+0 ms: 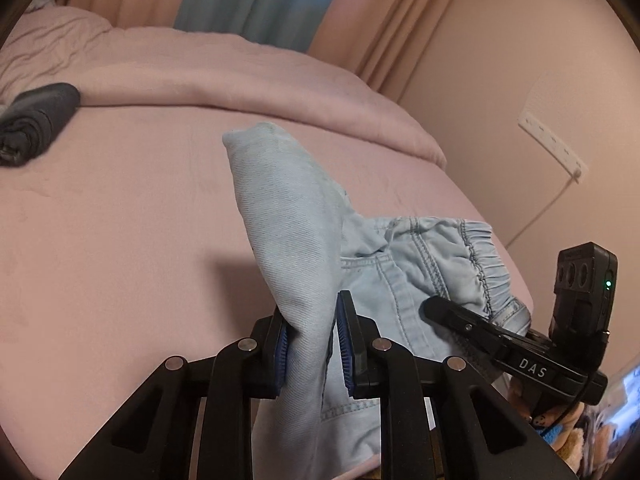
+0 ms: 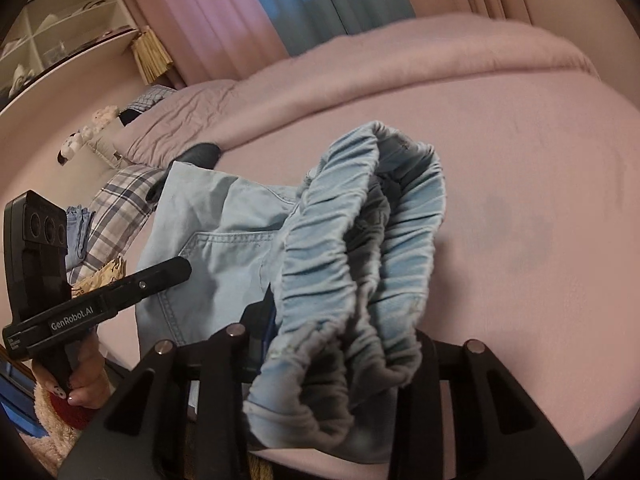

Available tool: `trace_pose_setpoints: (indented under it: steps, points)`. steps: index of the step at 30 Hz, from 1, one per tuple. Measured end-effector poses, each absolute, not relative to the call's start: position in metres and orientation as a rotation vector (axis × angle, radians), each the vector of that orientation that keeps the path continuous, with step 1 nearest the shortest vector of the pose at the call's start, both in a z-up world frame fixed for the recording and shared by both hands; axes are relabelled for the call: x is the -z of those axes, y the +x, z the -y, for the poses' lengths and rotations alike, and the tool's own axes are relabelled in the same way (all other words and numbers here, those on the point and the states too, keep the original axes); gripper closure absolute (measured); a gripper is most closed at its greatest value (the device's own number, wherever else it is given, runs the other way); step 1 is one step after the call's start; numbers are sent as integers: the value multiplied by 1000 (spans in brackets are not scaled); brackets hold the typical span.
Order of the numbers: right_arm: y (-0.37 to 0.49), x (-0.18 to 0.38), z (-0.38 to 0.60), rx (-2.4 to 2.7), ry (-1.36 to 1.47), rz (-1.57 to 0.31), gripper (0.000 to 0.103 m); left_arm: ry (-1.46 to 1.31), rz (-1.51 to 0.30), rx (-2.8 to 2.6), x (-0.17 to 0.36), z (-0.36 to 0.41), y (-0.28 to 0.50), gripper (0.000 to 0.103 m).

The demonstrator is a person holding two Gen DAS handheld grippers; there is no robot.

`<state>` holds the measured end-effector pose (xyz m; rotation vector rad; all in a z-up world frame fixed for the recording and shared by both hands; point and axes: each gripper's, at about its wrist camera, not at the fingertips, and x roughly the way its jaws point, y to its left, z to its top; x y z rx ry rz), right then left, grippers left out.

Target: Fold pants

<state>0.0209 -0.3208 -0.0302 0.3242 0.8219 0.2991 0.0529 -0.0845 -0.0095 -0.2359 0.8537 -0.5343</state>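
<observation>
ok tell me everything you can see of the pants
The pants are pale blue denim-like cloth with stitched seams, a patch pocket and a gathered elastic waistband. They are bunched and partly raised over the pink bed. The left gripper pinches a fold of cloth between its blue pads; the right gripper is closed on the waistband, which drapes over it.

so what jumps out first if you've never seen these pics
The light blue pants, pinched in both grippers above the pink bed: the left gripper clamps a fold of leg, the right gripper the gathered elastic waistband. A dark rolled garment lies at the bed's far left.
</observation>
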Motion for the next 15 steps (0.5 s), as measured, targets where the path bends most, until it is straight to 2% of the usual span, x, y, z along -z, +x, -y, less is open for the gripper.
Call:
trace_pose_setpoints:
  steps: [6, 15]
  points:
    - [55, 35, 307, -326, 321, -836, 67, -226, -827, 460, 15, 79, 76, 84]
    - [79, 73, 288, -287, 274, -919, 67, -294, -906, 402, 65, 73, 100, 84]
